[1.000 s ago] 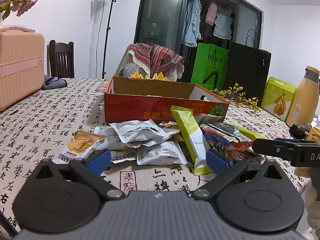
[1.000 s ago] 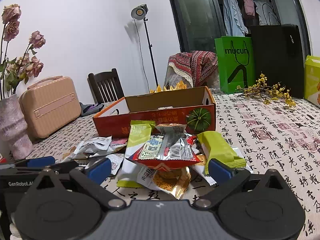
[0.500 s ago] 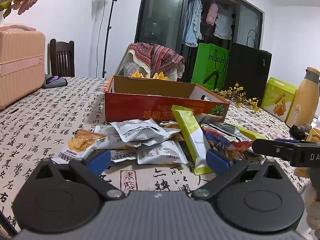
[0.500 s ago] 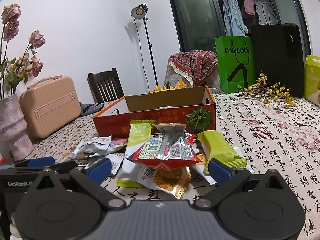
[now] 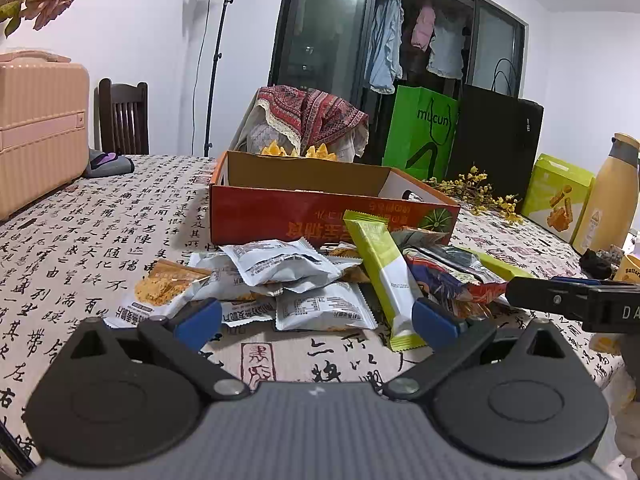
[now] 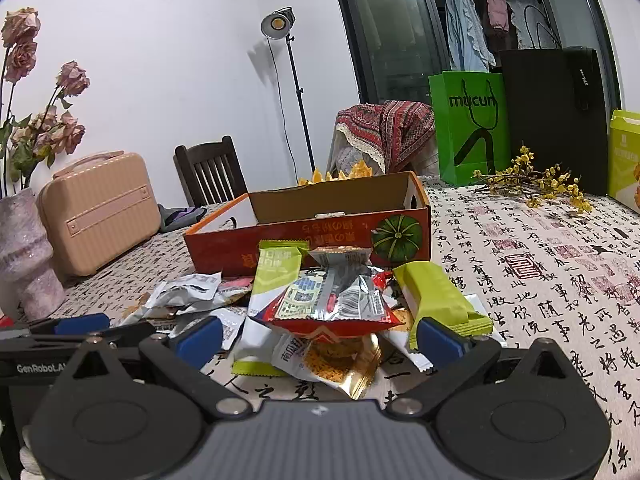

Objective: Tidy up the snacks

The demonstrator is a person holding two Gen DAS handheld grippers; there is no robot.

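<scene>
Both the left gripper [image 5: 316,316] and the right gripper [image 6: 318,336] hover released and empty at the near edge of the snack pile [image 5: 320,280], jaws spread wide, apparently so a packet can be chosen. The snacks lie heaped on the tablecloth [image 5: 80,240] just in front of the open orange box [image 5: 304,216], likely their destination, with nothing lifted yet.

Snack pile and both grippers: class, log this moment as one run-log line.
left gripper: open, empty | right gripper: open, empty | snack pile: loose on tablecloth, before orange box | step: nothing grasped yet
</scene>
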